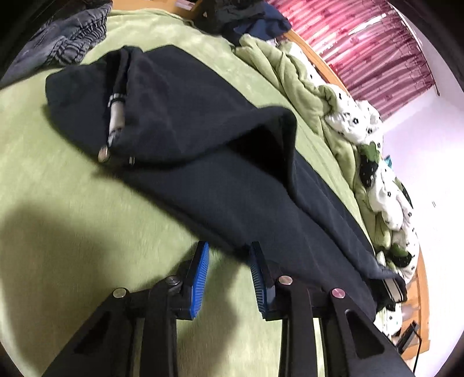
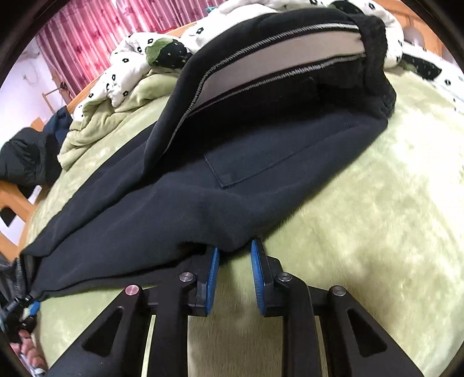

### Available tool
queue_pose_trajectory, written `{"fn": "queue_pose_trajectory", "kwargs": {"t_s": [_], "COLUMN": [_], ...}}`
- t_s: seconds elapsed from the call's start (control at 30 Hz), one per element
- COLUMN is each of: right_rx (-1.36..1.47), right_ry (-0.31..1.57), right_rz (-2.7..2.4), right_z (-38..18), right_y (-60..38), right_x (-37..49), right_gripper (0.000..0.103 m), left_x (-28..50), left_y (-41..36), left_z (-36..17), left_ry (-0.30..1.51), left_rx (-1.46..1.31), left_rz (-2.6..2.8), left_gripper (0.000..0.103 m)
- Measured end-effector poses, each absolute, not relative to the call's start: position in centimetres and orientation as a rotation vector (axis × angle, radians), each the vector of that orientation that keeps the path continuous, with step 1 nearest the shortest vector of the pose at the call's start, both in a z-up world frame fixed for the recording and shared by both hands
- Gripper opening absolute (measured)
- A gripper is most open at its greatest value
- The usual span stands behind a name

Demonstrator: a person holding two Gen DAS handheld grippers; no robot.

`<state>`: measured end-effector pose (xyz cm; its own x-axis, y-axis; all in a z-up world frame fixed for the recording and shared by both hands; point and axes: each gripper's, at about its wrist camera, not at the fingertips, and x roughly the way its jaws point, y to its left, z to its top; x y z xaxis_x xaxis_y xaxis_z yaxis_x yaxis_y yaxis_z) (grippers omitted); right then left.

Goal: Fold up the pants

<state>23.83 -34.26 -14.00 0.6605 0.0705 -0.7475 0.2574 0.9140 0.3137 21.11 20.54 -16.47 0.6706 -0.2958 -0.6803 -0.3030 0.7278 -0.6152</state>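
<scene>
Black pants (image 1: 203, 150) lie spread on a green plush bedspread (image 1: 72, 217). In the left wrist view a leg runs down to my left gripper (image 1: 229, 249), whose blue pads are open at the fabric's lower edge, one pad (image 1: 256, 261) touching the cloth. A zipper (image 1: 114, 116) shows on the far leg end. In the right wrist view the pants (image 2: 261, 162) show the waistband with a white inner lining (image 2: 278, 55) and a back pocket (image 2: 246, 165). My right gripper (image 2: 233, 255) is open with the pants' near edge between its pads.
A crumpled green and white flowered quilt (image 1: 362, 139) lies along the bed's far side, also in the right wrist view (image 2: 121, 72). Dark clothes (image 1: 246, 17) and grey pants (image 1: 66, 34) sit at the bed's far end. Red curtains (image 1: 362, 43) hang behind.
</scene>
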Motion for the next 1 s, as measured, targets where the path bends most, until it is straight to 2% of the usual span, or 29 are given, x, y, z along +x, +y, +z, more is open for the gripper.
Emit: {"fn": "queue_pose_trajectory", "kwargs": {"t_s": [0.23, 0.33, 0.53, 0.6, 0.63, 0.67, 0.7, 0.8, 0.9, 1.0], "right_rx": [0.468, 0.456, 0.4, 0.379, 0.372, 0.371, 0.379, 0.469, 0.581, 0.68], "right_ry": [0.864, 0.863, 0.893, 0.873, 0.872, 0.881, 0.887, 0.862, 0.813, 0.777], "right_rz": [-0.087, -0.106, -0.126, -0.134, -0.14, -0.134, -0.124, -0.082, -0.052, -0.011], "right_z": [-14.0, -14.0, -14.3, -14.1, -14.1, -14.2, -14.3, -14.7, -14.6, -14.7], "right_y": [-35.3, -35.5, -35.9, -36.0, -36.1, -36.3, -36.5, -37.8, -39.2, -40.4], "right_x": [22.1, 21.2, 19.6, 19.3, 19.3, 19.5, 19.7, 20.5, 21.5, 23.1], "right_gripper": [0.032, 0.037, 0.037, 0.038, 0.039, 0.045, 0.051, 0.065, 0.073, 0.075], "left_x": [18.5, 17.8, 17.2, 17.5, 17.8, 18.3, 18.7, 20.3, 21.6, 22.5], "left_y": [18.8, 18.3, 17.9, 18.1, 18.1, 18.4, 18.3, 18.4, 18.6, 19.1], "left_z": [-16.0, -15.6, -15.3, -15.3, -15.2, -15.2, -15.3, -15.6, -15.9, -16.3], "left_ry": [0.883, 0.903, 0.917, 0.909, 0.905, 0.901, 0.896, 0.882, 0.852, 0.817], "left_rx": [-0.688, -0.639, -0.583, -0.609, -0.626, -0.656, -0.672, -0.711, -0.743, -0.79], "left_rz": [-0.032, -0.016, -0.018, -0.035, -0.046, -0.063, -0.073, -0.067, -0.046, -0.039], "left_gripper": [0.042, 0.043, 0.046, 0.054, 0.063, 0.071, 0.073, 0.075, 0.075, 0.076]}}
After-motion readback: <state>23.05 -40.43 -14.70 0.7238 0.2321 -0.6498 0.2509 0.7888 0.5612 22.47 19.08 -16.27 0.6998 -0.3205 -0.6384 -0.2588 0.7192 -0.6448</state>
